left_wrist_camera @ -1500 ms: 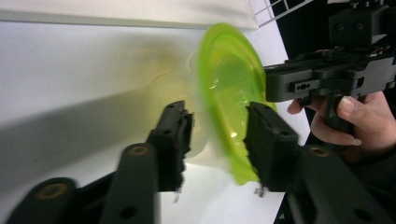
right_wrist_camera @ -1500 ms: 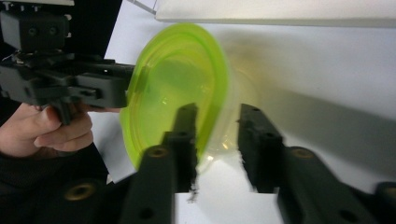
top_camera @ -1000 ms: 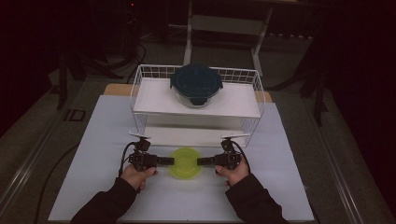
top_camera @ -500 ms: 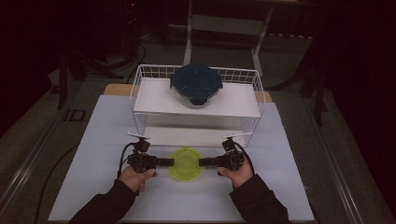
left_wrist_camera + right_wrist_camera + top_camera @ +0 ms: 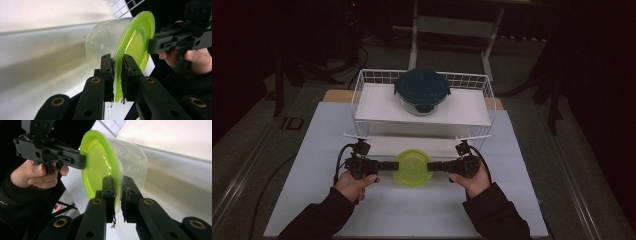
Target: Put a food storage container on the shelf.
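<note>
Currently a clear round container with a lime-green lid [image 5: 413, 167] is gripped from both sides, at about 6 o'clock of the white table mat [image 5: 312, 150], just in front of the white wire basket [image 5: 362, 95]. The left gripper [image 5: 388, 165] is clamped on the lid's rim at 9 o'clock of the container; in the left gripper view its two black jaws are pinched on the green edge [image 5: 117, 75], with the clear tub on the far side of the lid. The right gripper [image 5: 435, 166] is clamped on the rim at 3 o'clock; in the right gripper view its jaws are squeezed on the green edge [image 5: 117, 195] too. Each gripper is held in a hand, left hand [image 5: 356, 184] and right hand [image 5: 472, 181], dark sleeves at 6 o'clock. A dark teal lidded glass bowl [image 5: 422, 91] is seated in the basket at 12 o'clock of the green container, well apart from it.
</note>
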### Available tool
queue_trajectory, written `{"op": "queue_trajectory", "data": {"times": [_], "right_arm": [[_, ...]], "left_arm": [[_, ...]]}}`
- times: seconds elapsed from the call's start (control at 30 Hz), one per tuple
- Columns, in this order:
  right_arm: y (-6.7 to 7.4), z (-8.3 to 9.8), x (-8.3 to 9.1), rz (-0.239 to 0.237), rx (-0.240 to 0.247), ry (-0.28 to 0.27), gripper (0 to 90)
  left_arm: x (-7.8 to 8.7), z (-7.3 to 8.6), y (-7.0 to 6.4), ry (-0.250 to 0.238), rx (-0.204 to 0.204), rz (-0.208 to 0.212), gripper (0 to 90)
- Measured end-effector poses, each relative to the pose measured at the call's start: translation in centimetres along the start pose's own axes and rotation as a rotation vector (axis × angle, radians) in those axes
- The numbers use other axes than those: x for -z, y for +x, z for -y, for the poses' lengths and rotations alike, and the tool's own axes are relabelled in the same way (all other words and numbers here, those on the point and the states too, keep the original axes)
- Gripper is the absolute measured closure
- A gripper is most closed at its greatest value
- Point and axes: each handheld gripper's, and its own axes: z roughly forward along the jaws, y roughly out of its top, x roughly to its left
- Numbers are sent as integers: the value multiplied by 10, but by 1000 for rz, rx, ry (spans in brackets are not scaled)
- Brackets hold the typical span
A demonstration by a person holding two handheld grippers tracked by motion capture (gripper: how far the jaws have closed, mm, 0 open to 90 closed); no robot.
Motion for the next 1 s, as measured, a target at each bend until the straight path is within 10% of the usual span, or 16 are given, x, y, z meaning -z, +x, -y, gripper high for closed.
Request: {"op": "queue_trajectory", "data": {"times": [1.0], "right_arm": [[59,-56,58,-26,96,-134,821]], "left_arm": [[57,-67,-78,-95,-159,2,813]]}}
